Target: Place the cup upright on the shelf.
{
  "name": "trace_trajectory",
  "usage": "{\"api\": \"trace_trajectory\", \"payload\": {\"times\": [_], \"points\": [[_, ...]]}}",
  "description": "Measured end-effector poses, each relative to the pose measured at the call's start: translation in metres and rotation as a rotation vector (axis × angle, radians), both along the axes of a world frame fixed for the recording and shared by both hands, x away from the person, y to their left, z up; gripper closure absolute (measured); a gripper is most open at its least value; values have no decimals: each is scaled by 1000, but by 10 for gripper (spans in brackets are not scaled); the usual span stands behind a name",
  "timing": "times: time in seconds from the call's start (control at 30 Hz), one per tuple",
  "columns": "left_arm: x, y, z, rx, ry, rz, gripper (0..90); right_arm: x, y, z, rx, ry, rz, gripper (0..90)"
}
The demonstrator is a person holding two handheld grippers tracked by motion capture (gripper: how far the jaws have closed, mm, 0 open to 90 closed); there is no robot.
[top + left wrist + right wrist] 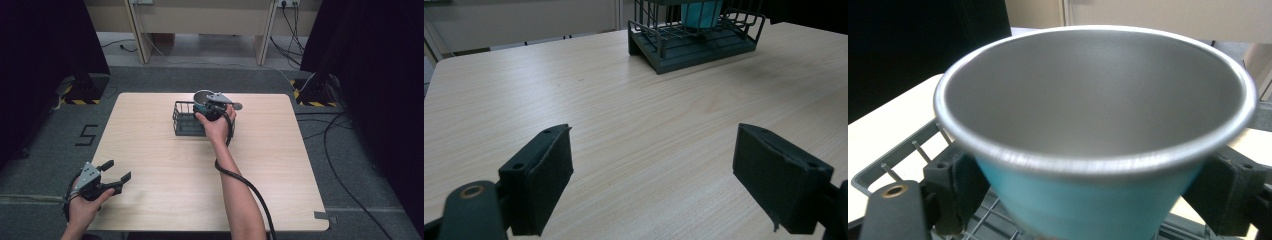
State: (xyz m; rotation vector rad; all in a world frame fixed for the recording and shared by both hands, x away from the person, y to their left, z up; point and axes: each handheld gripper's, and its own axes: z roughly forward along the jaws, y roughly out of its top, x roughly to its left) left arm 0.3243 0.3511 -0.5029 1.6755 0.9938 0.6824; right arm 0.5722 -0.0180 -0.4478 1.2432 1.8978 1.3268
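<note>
Jaws of left gripper (pixel 116 170) spread wide, empty, low over the near-left counter (pixel 165 180); nothing between them but bare wood. Farther off, jaws of right gripper (pixel 1088 200) pressed on either side of a cup (pixel 1098 130), teal outside, steel inside, mouth open toward the camera. Cup held upright over a dark wire basket (pixel 184 120) at counter's far middle.

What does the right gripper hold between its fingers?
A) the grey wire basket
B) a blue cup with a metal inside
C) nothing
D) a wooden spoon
B: in the right gripper view the fingers press both sides of the blue cup, above the wire basket.
</note>
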Motion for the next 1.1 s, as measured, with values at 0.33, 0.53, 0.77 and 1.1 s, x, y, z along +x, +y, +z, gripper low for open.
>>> {"api": "trace_trajectory", "payload": {"times": [0.33,0.53,0.77,1.1], "points": [[0,0,0,3,-1,2,155,-12,0,0,-15,-37,-3,143],[0,1,0,1,1,4,155,-17,-2,6,-15,-23,-6,138],[0,1,0,5,0,4,155,-21,-3,6,-29,-18,-14,143],[0,0,0,9,-2,5,155,-33,-10,6,-40,-25,-3,135]]}}
